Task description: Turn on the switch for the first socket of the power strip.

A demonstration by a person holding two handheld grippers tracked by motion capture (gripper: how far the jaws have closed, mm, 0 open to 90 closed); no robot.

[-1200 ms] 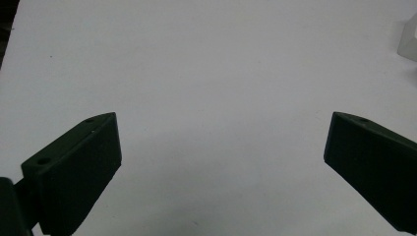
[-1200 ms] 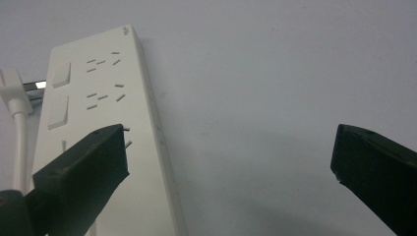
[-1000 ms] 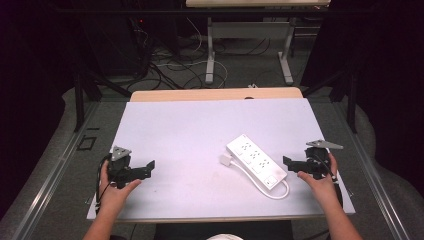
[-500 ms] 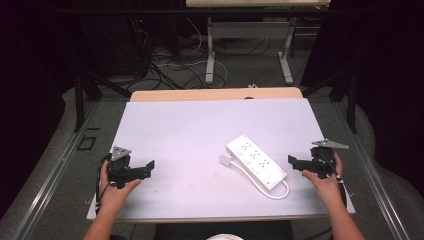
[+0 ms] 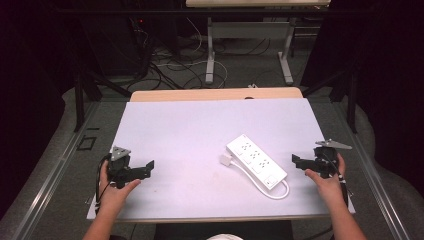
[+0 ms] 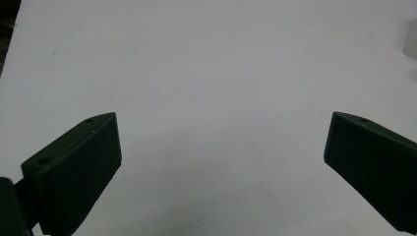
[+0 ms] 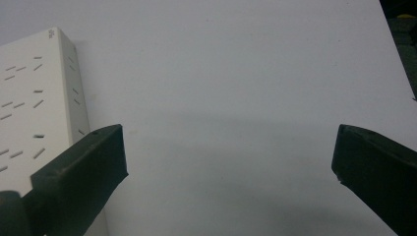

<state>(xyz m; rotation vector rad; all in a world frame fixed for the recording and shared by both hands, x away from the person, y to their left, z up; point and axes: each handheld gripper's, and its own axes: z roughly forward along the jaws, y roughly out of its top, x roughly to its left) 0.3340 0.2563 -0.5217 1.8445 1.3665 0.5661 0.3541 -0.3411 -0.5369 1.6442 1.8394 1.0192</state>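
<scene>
White rectangular plastic power strip [image 5: 256,161] lies diagonally on the white table top [image 5: 200,125], right of centre, its short white cord [image 5: 280,190] looped at the 5 o'clock end and a white plug [image 5: 226,160] at 9 o'clock of it. Right gripper [image 5: 299,161] sits near, at the strip's 3 o'clock, jaws wide apart, holding nothing; strip edge shows beside its left jaw. Left gripper [image 5: 146,167] well apart at 9 o'clock, jaws equally wide, empty. Risks, judged: closing on one corner could spin the smooth strip; the cord loop may snag a jaw
</scene>
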